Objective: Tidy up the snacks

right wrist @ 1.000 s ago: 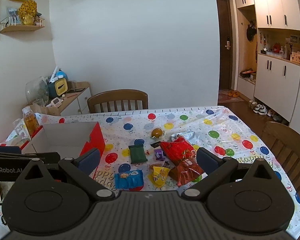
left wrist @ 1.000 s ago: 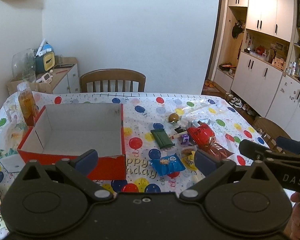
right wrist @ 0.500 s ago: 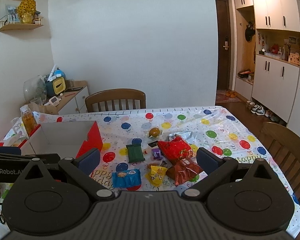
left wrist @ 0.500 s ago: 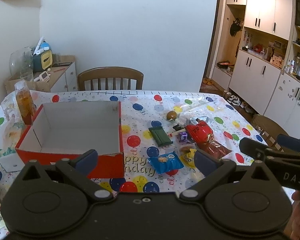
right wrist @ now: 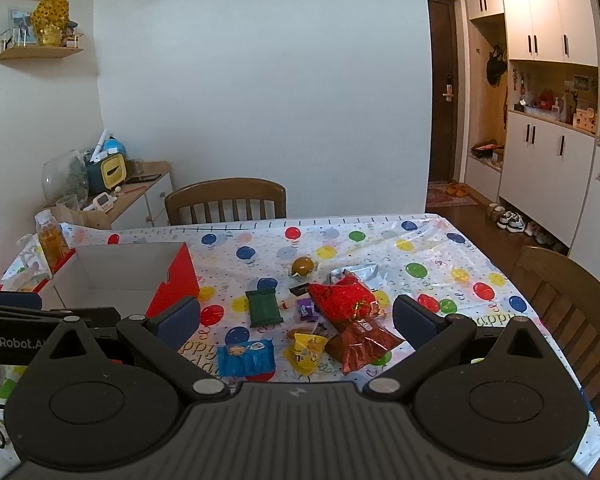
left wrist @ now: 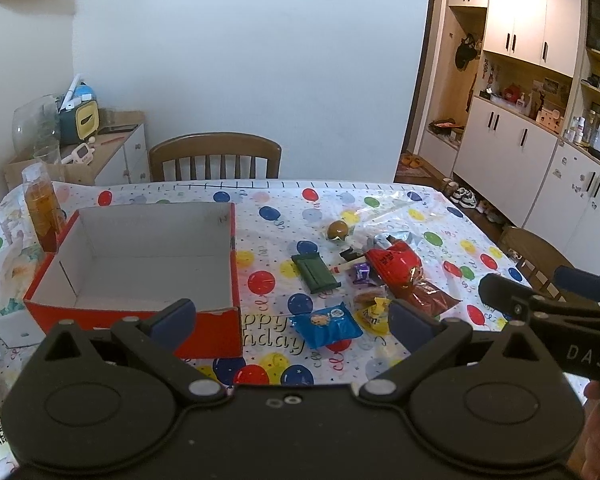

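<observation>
Left wrist view: left gripper [left wrist: 292, 318] spread wide, empty, above balloon tablecloth [left wrist: 420, 216]. Right gripper [right wrist: 296, 318] likewise parted, holding nothing. Ahead, loose snacks clustered: blue cookie packet [right wrist: 245, 356], yellow candy packet [right wrist: 308, 352], red bag [right wrist: 342, 300], green packet [right wrist: 264, 307]. Left of cluster, red box [left wrist: 140, 264] standing empty.

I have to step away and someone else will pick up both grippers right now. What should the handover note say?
Left gripper: open, holding nothing, hovering above the table's near edge.
Right gripper: open, holding nothing, hovering beside it.
Red box: on the left of the balloon tablecloth, nothing visible inside.
Snacks: all loose on the cloth right of the box: blue packet nearest, yellow packet, green packet, red bag, dark red bag, small purple sweet, round brown one farthest.
Done: nothing packed yet.
Left: every snack, probably starting with the blue packet.
</observation>
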Available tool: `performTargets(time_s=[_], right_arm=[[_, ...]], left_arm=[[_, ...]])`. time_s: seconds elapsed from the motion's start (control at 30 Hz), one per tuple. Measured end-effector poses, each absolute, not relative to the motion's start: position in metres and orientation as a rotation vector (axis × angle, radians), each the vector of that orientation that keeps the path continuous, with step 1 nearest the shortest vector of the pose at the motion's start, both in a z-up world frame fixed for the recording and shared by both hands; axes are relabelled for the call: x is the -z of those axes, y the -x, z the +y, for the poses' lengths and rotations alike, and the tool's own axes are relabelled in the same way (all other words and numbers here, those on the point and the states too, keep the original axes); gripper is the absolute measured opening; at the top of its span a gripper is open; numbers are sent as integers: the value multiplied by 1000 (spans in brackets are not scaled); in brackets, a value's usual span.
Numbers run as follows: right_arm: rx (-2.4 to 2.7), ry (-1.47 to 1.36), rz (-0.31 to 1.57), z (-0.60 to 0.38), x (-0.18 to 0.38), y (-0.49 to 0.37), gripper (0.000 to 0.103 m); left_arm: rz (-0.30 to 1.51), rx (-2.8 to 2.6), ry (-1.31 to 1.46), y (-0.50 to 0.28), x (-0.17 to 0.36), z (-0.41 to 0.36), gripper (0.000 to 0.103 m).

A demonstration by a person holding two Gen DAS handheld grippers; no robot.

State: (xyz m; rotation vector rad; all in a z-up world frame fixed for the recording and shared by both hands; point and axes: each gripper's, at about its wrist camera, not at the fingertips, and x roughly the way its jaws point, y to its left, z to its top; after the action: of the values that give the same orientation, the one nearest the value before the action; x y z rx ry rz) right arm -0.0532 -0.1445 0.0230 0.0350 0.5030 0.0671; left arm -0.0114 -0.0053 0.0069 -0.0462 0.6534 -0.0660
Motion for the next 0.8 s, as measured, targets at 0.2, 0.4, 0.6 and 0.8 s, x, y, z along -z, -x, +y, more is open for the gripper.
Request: performTargets(time_s=[0.2, 0.4, 0.6, 0.8], right_arm=[[-59, -38, 515, -151, -21, 48, 103], [-60, -36, 535, -160, -16, 39, 103], [-45, -49, 568, -180, -4, 19, 103], [-45, -25, 618, -201, 20, -10, 103]], left_arm=[[664, 79, 43, 4, -5, -9, 102], [685, 100, 51, -9, 1, -15, 102], [714, 111, 47, -27, 13, -25, 102], [745, 117, 24, -50, 33, -39, 101]])
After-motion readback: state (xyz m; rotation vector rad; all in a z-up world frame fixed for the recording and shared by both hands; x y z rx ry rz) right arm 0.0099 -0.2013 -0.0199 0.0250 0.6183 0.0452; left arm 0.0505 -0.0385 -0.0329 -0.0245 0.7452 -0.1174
